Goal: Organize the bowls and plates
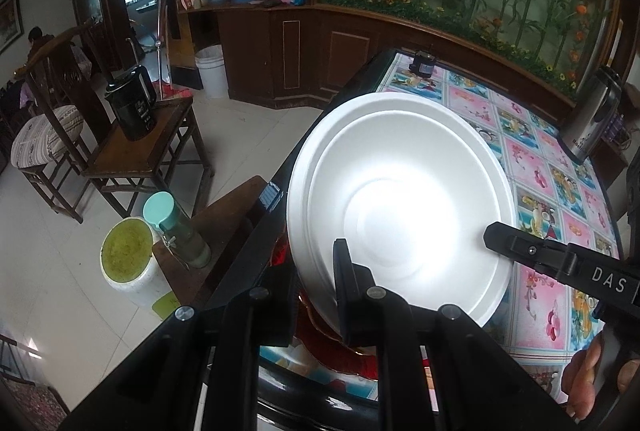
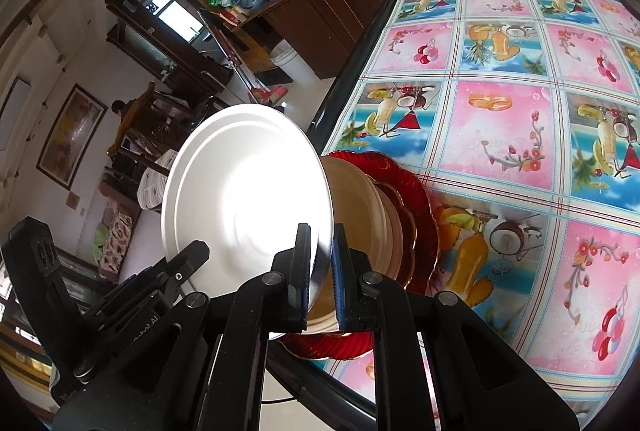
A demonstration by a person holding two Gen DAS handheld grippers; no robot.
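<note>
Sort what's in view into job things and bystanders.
Job: white plate, held at its rim by both the left gripper and right gripper; tan plates; red plate.
Bystanders: steel flask, black kettle, white bucket, teal-capped bottle.

White plate (image 2: 244,191); tan plates (image 2: 360,215); ribbed red plate (image 2: 420,199); bench (image 2: 500,119) cloth checked pink and blue with fruit, ring and flower prints; black hand-held gripper (image 2: 320,271) fingers.
</note>
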